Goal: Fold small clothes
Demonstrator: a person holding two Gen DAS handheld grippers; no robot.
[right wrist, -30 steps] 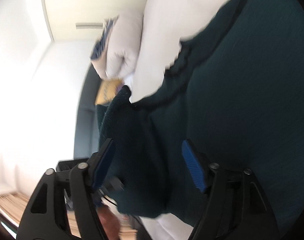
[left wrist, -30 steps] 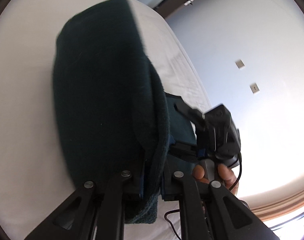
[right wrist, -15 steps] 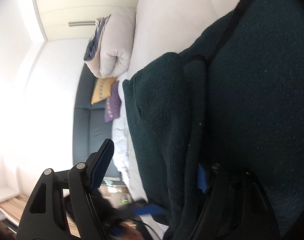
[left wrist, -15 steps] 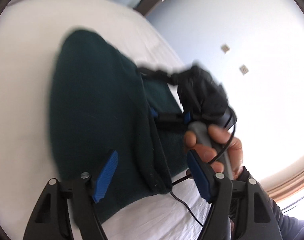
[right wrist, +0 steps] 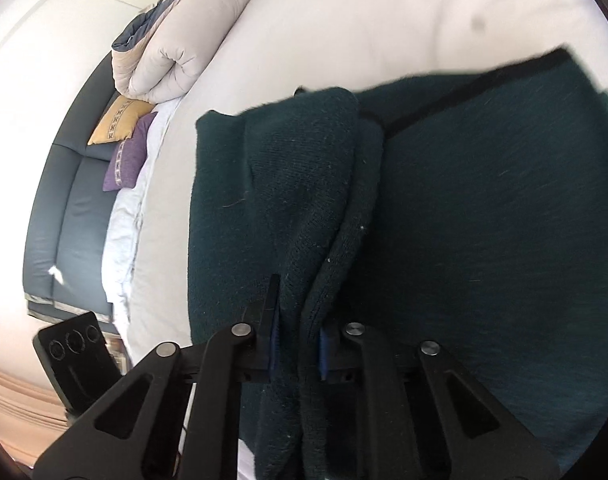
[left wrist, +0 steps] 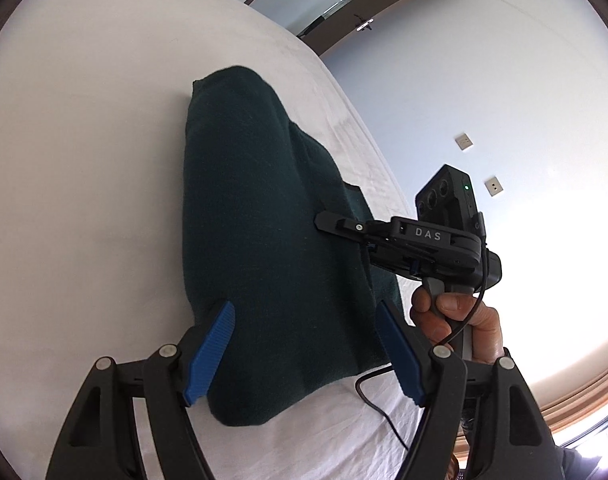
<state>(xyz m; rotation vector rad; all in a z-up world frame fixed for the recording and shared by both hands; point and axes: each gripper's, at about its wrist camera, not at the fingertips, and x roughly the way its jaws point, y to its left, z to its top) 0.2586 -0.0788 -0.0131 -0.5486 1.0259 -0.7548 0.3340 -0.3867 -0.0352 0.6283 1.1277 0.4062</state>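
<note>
our right claw [right wrist: 295, 346] pinches a fold of the dark green fuzzy knit cloth [left wrist: 263, 240] on the white bed [left wrist: 83, 160]. our left claw [left wrist: 304, 356] is spread wide at 6 o'clock. if we tug fast, the fold could slip out.

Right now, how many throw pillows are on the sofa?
2. A yellow pillow lies beneath the rolled duvet; a purple pillow sits just below it. Others may be hidden.

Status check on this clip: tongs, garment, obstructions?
Left tongs open, hovering over dark green knitted garment on white bed. Right tongs shut on a garment fold. Nothing obstructing.
</note>
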